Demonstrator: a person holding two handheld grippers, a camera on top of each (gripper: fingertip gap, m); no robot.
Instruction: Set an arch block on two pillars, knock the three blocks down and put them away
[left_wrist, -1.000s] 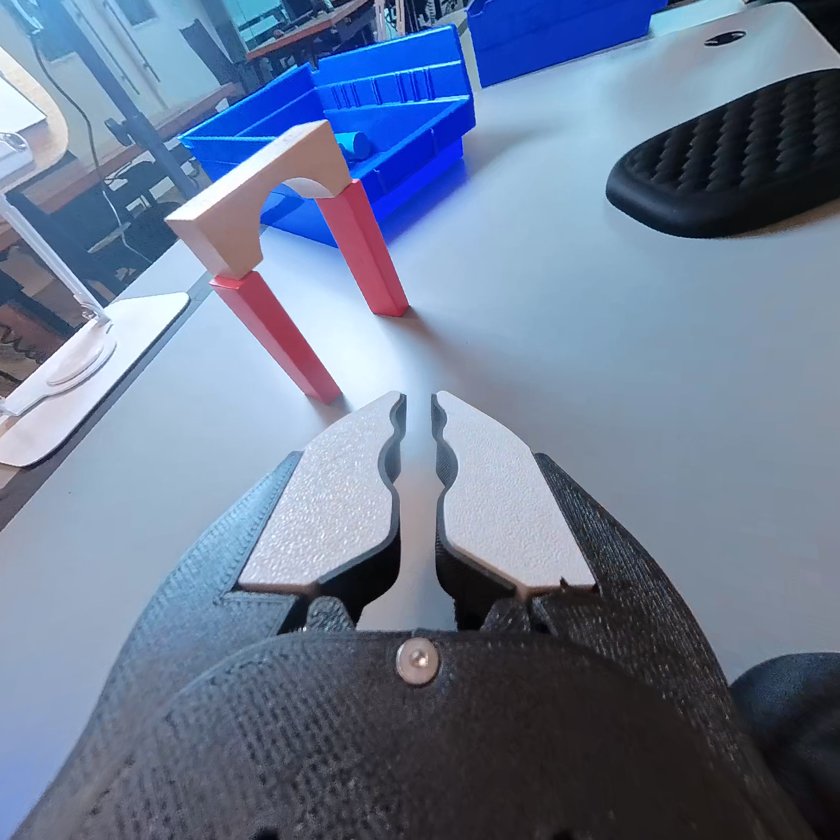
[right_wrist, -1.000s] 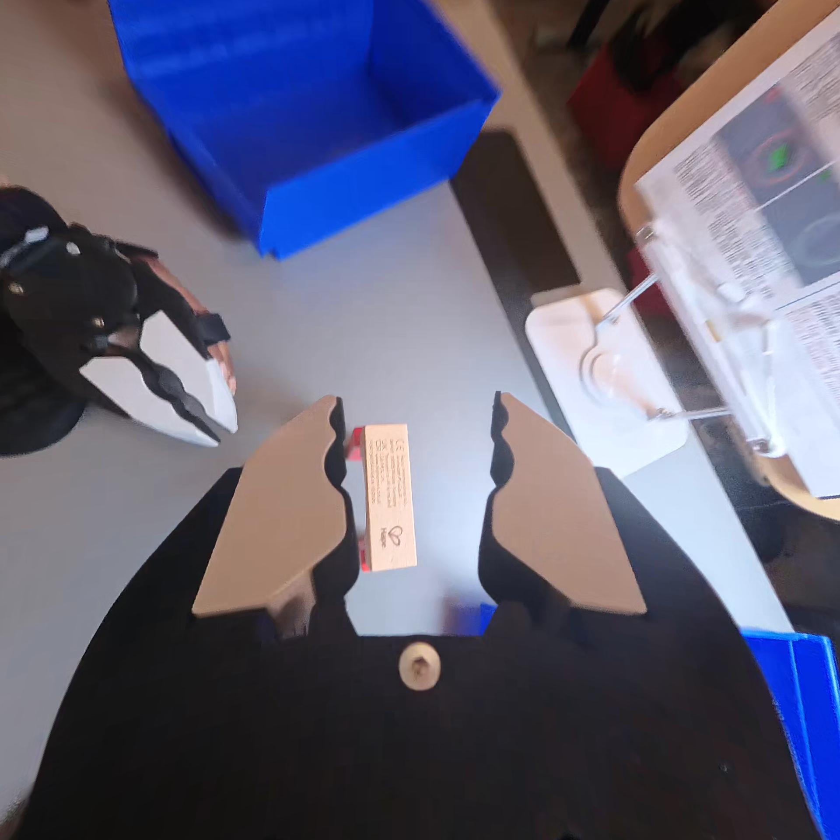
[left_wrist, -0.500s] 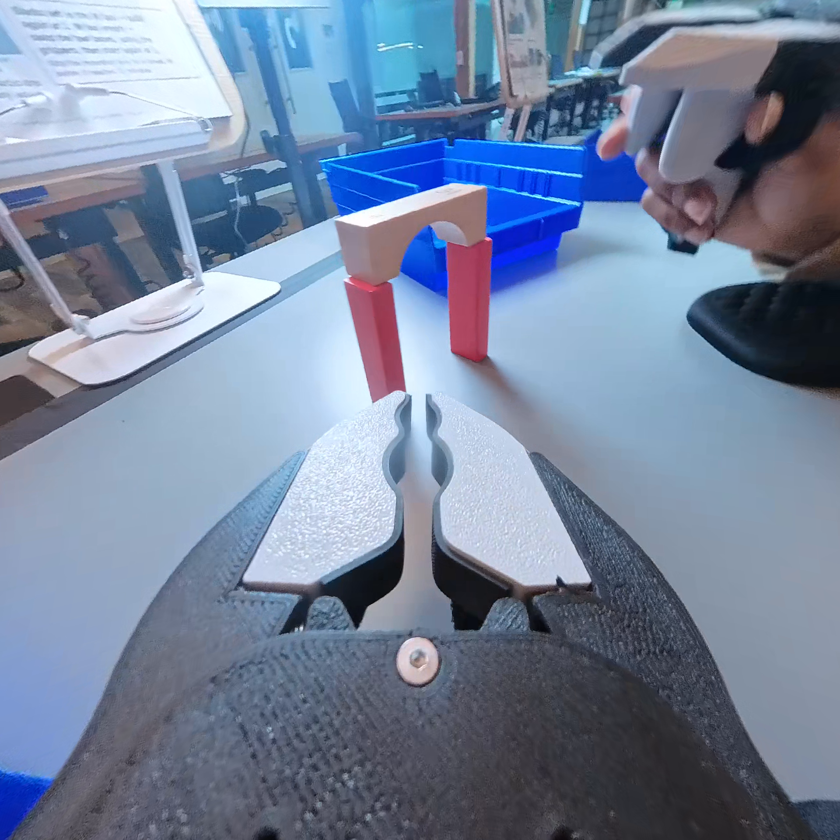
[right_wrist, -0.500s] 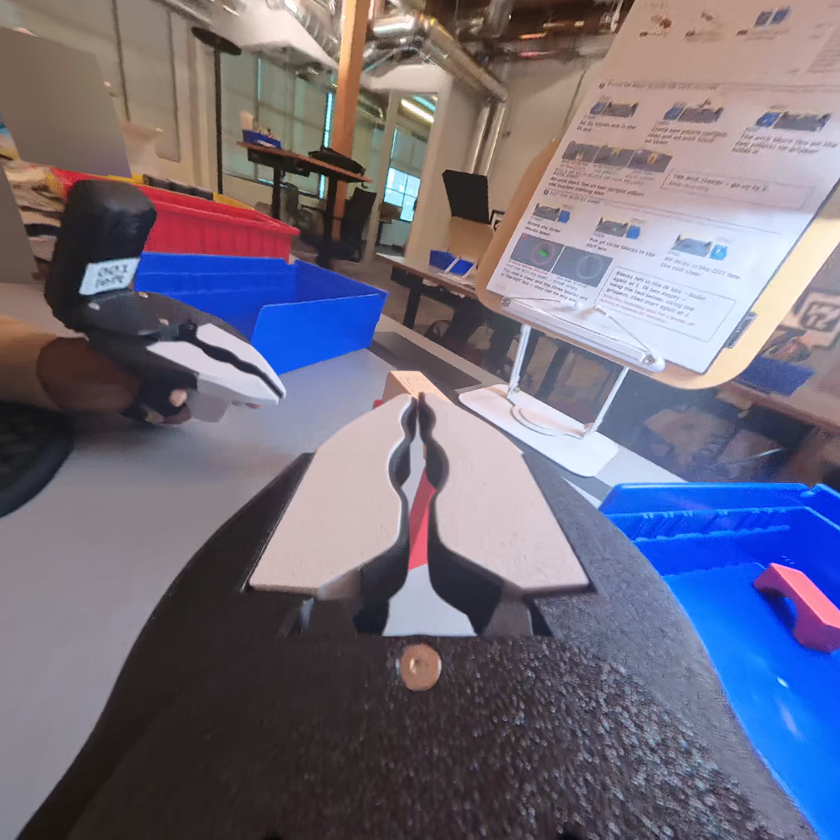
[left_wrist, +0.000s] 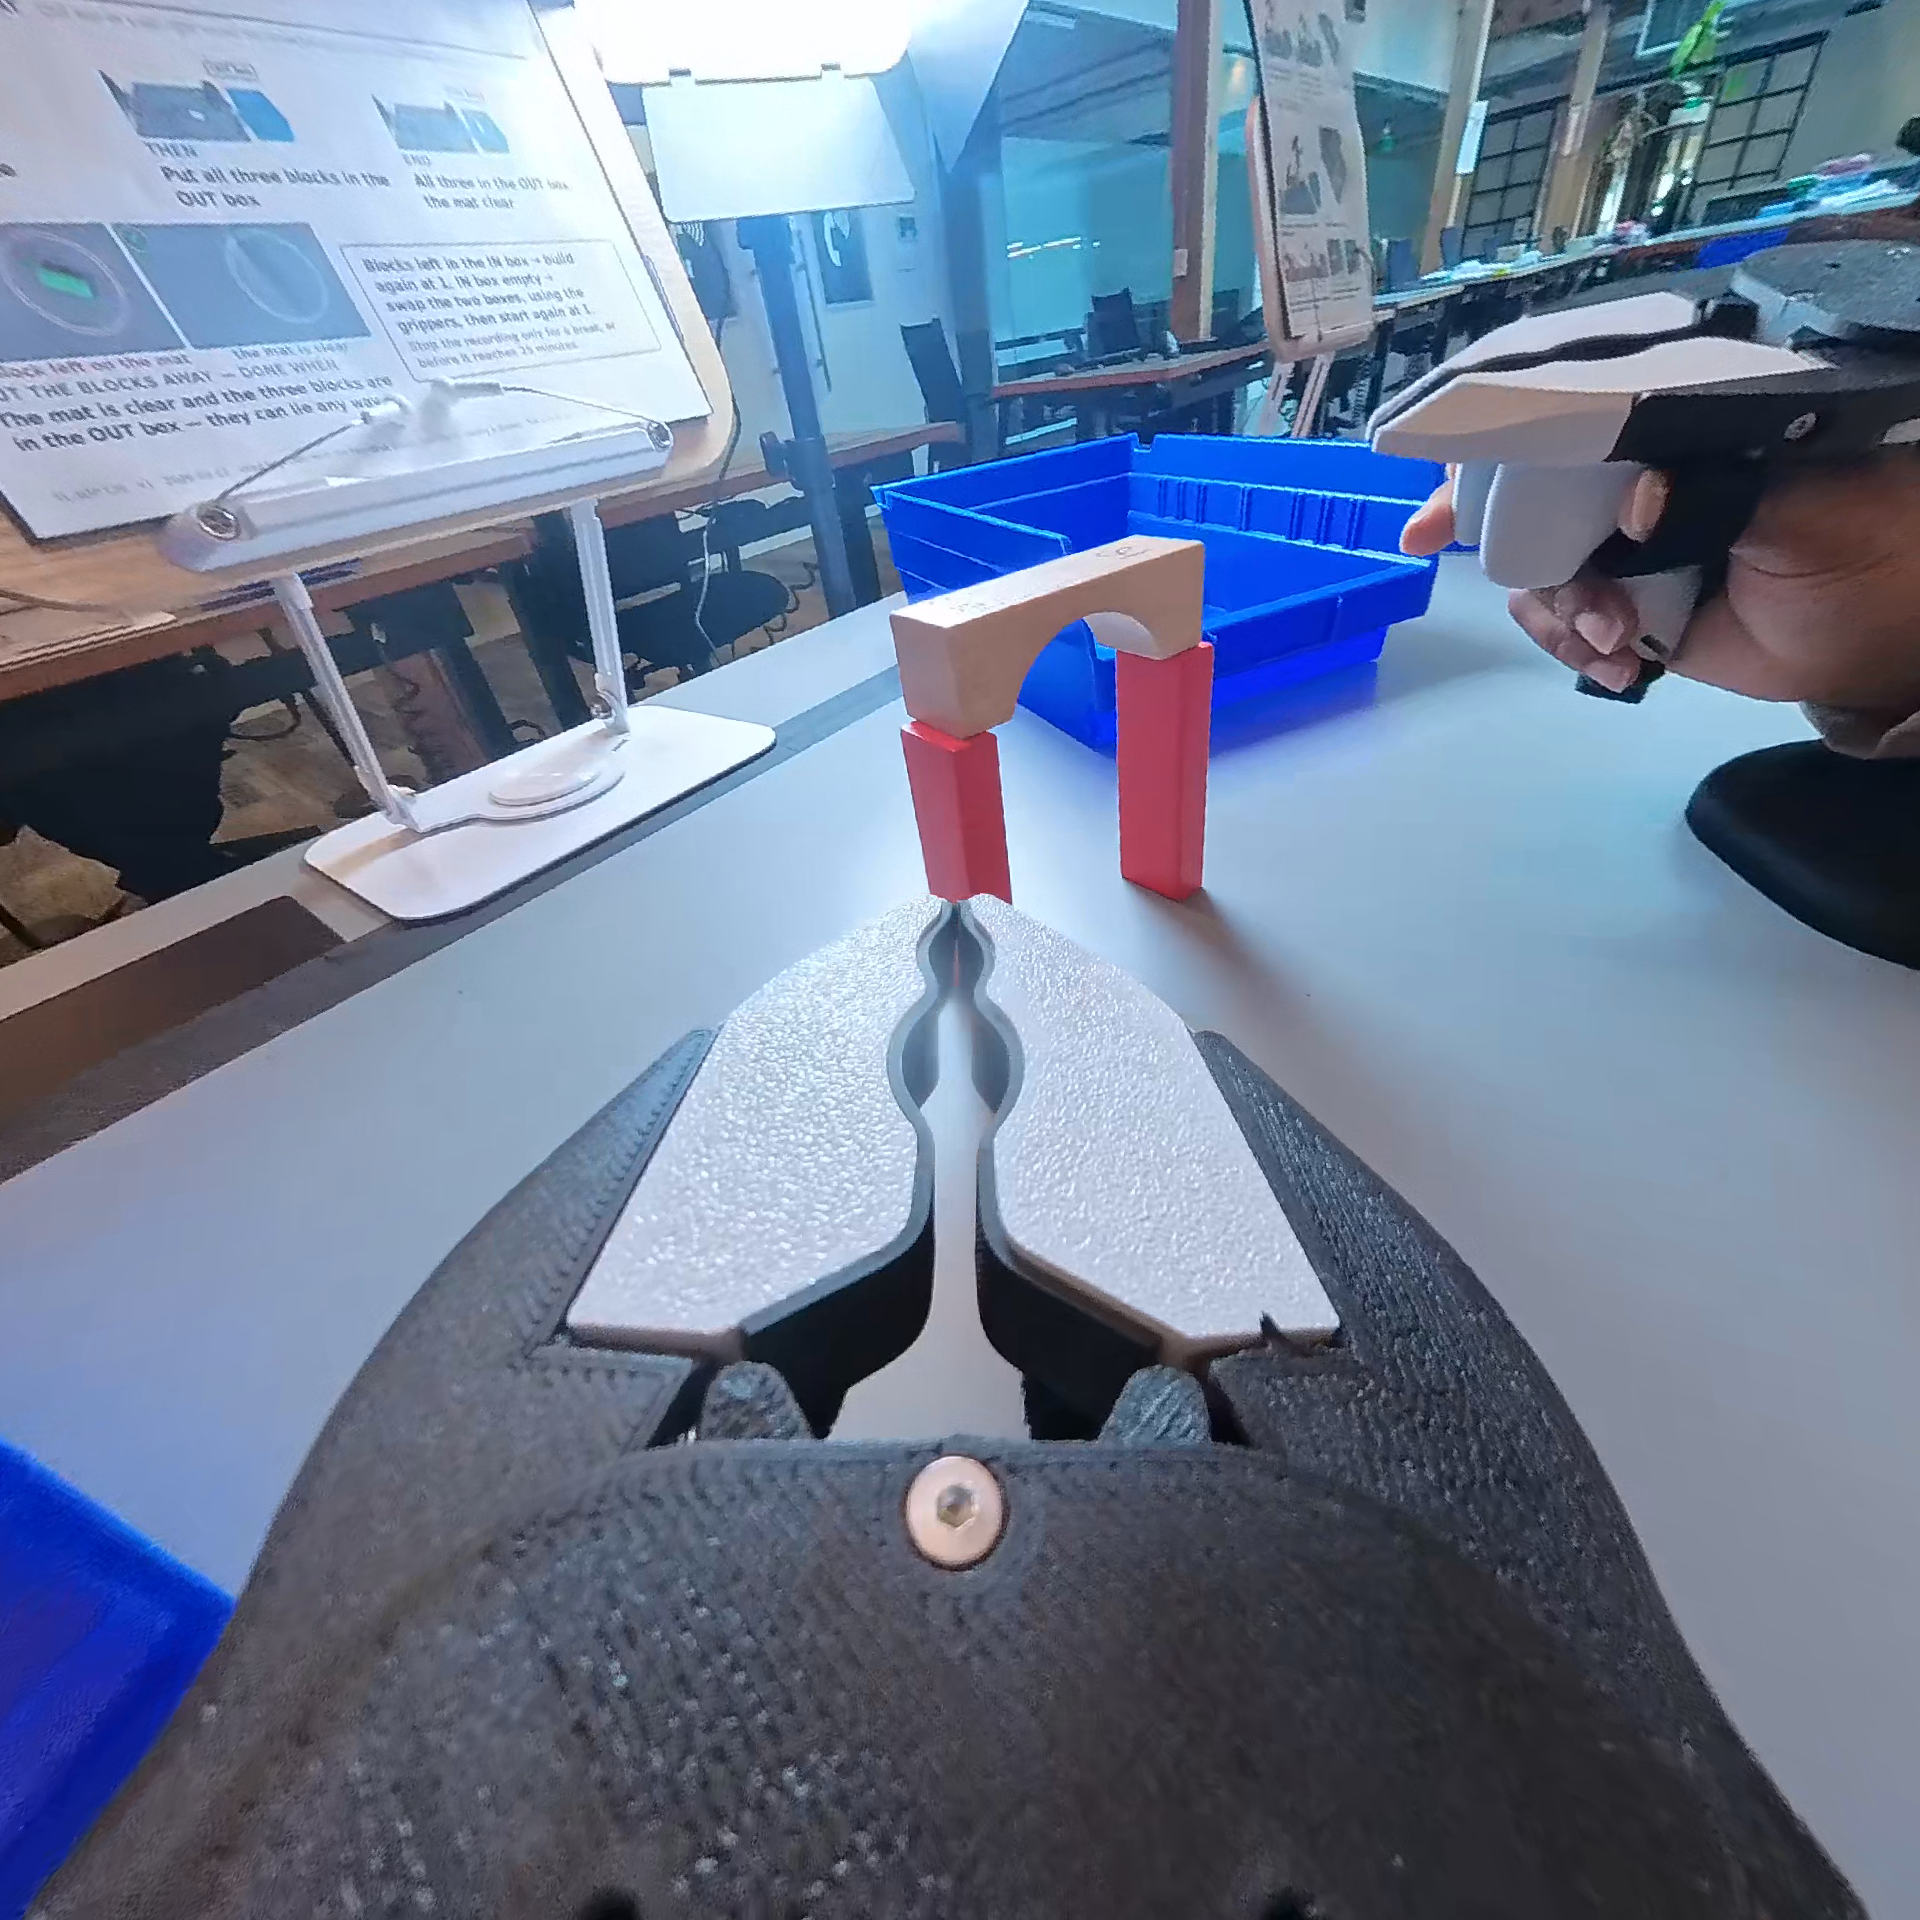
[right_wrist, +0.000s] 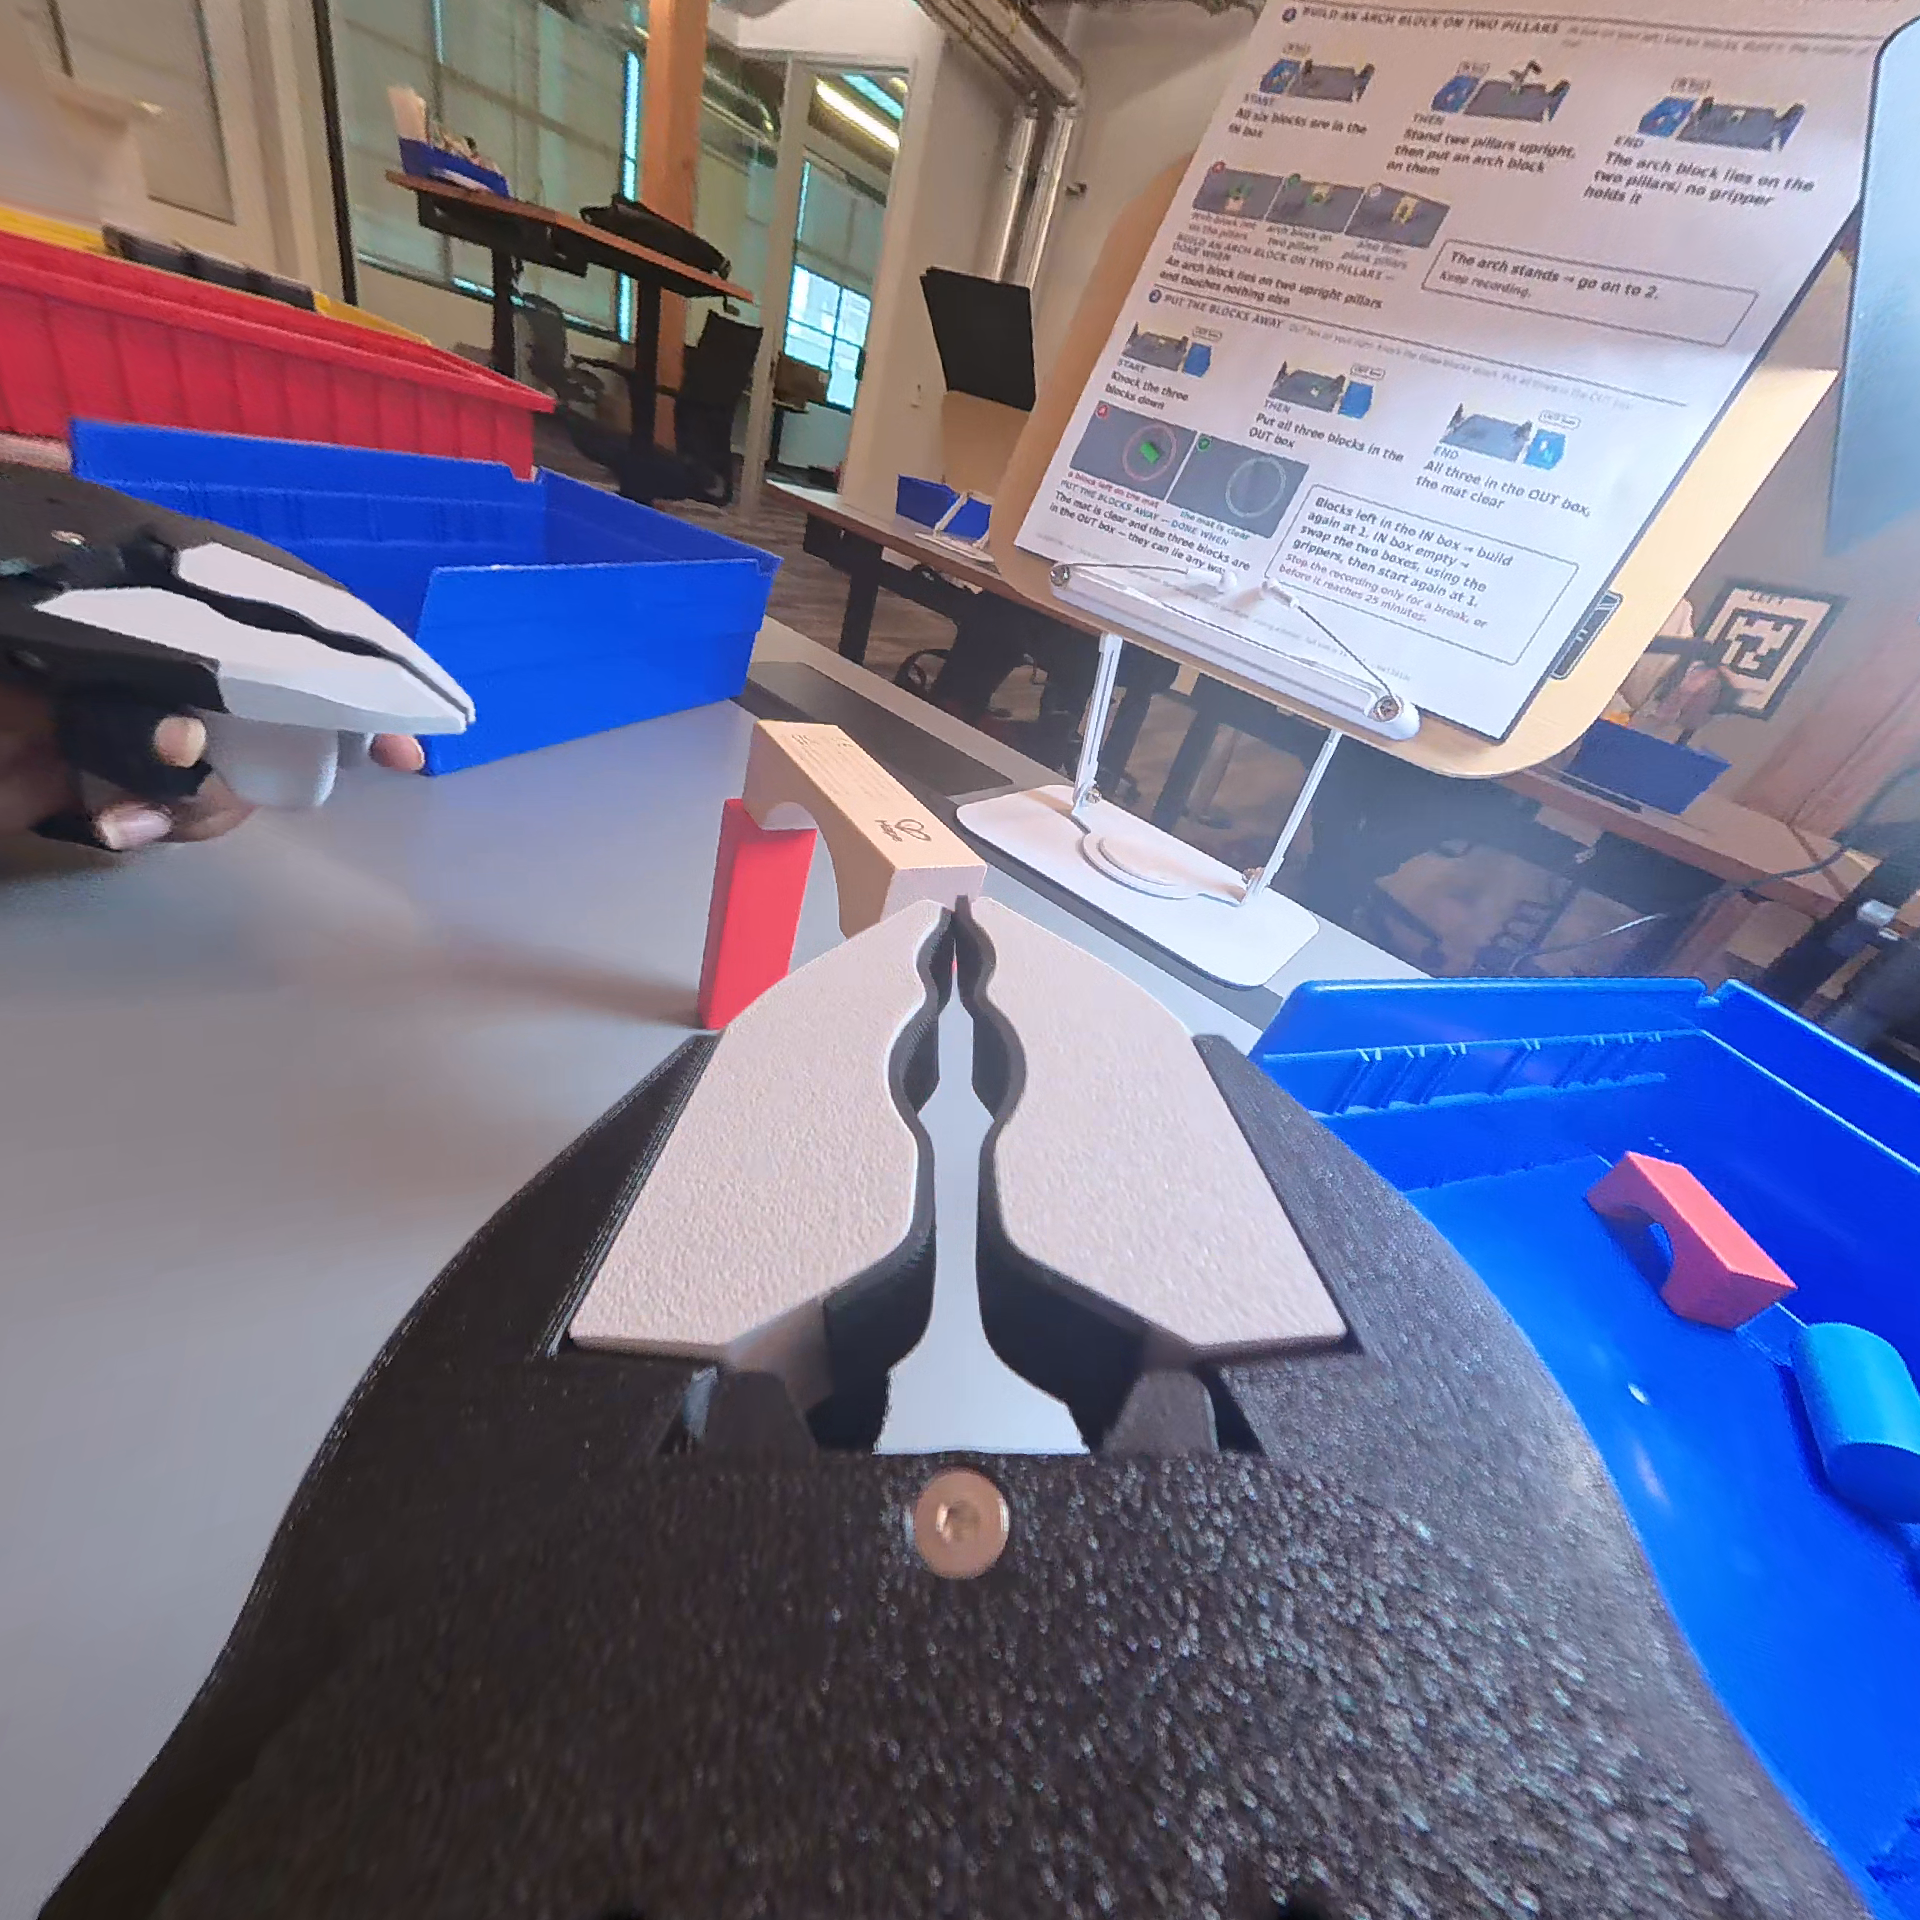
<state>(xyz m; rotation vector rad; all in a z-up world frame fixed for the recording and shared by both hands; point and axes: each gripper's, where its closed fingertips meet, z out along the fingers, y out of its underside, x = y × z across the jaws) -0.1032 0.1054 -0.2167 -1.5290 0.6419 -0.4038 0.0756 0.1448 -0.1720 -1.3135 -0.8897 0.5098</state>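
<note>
A natural wood arch block (left_wrist: 1049, 629) rests on two upright red pillars, left (left_wrist: 956, 810) and right (left_wrist: 1164, 769), on the grey table (left_wrist: 1455, 1143). My left gripper (left_wrist: 954, 909) is shut and empty, low over the table, with its tips just short of the near pillar's foot. My right gripper (right_wrist: 956, 909) is shut and empty, and its tips sit close to the arch block's (right_wrist: 862, 821) near end. One pillar (right_wrist: 753, 925) shows there; the other is mostly hidden behind the fingers. Each gripper shows in the other's view, right (left_wrist: 1507, 416) and left (right_wrist: 312, 655).
A blue bin (left_wrist: 1299, 634) stands behind the arch; it holds a red arch block (right_wrist: 1683, 1236) and a blue cylinder (right_wrist: 1860, 1423). Another blue bin (right_wrist: 582, 634) and a red bin (right_wrist: 260, 374) lie beyond the left gripper. A white document stand (left_wrist: 520, 800) and a black pad (left_wrist: 1818, 831) flank the arch. Across from one pair of fingers to the other is roughly 20 cm. The pillar (right_wrist: 753, 925) lies around 11 cm away from my left fingertips.
My right gripper has come down from above the arch, shut, and now sits level beside it. My left gripper has tilted level, closed its small gap and moved nearer the near pillar.
</note>
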